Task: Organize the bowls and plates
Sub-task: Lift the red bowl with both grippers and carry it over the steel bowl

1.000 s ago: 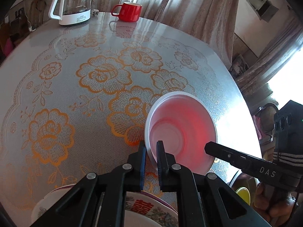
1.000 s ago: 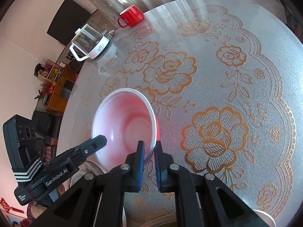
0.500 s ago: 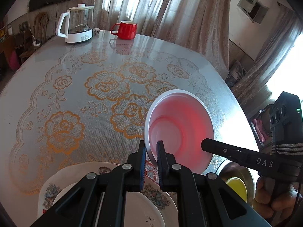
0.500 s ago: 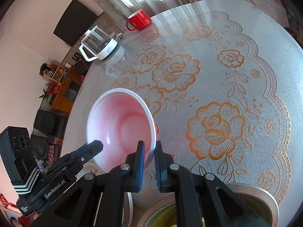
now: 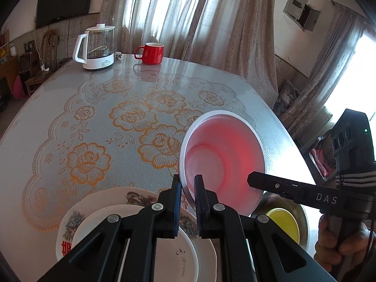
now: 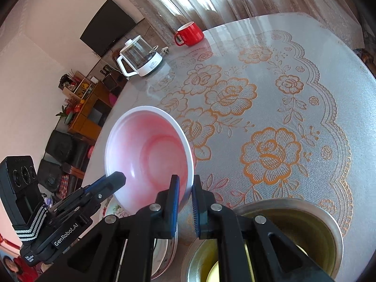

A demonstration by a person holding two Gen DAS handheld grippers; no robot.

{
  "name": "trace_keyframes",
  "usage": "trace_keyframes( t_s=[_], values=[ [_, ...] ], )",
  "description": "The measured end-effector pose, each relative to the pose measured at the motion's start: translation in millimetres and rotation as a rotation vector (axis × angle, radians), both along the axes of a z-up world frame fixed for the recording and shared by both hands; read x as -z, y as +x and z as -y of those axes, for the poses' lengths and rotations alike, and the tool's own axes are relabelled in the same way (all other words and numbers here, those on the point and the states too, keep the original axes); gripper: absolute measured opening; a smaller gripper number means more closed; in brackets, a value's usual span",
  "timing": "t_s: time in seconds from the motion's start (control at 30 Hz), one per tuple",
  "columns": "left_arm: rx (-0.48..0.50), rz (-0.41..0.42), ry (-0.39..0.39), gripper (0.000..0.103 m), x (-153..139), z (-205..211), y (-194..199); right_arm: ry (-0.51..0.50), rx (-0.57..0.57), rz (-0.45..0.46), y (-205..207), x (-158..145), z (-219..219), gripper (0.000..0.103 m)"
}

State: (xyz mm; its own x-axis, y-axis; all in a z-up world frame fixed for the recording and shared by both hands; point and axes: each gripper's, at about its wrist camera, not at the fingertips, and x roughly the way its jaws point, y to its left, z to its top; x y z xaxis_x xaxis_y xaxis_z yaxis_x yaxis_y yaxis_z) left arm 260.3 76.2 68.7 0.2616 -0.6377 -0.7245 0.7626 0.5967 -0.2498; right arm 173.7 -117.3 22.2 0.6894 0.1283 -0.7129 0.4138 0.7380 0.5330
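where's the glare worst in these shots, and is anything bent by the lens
Left wrist view: the window at right is blown out white, and glare washes the table edge beyond the bowl; the curtains bow at the frame edges. Right wrist view: softer light, a sheen near the mug; the round table bulges and the corners go dark.

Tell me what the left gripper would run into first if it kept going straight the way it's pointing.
The left gripper is already clamped on the pink bowl's rim. Beyond the bowl, its line probably lands on the flowered tablecloth; depth is hard to judge.
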Motion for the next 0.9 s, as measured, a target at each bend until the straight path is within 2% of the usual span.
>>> trace_keyframes(
  t_s=[0.4, 0.67, 0.9],
  values=[
    [0.129, -0.011, -0.031, 0.01, -5, -8, -39, -0.016, 0.037, 0.011, -46, -9, -10, 0.009],
    [0.266, -0.06, -0.041, 0.01, -5, 0, -65, -0.037, 0.101, 0.001, -90, -14, -10, 0.009],
    [0.374, -0.105, -0.01, 0.01, 3, 11, -86, -0.04, 0.148, -0.037, -124, -10, -11, 0.009]
  ],
)
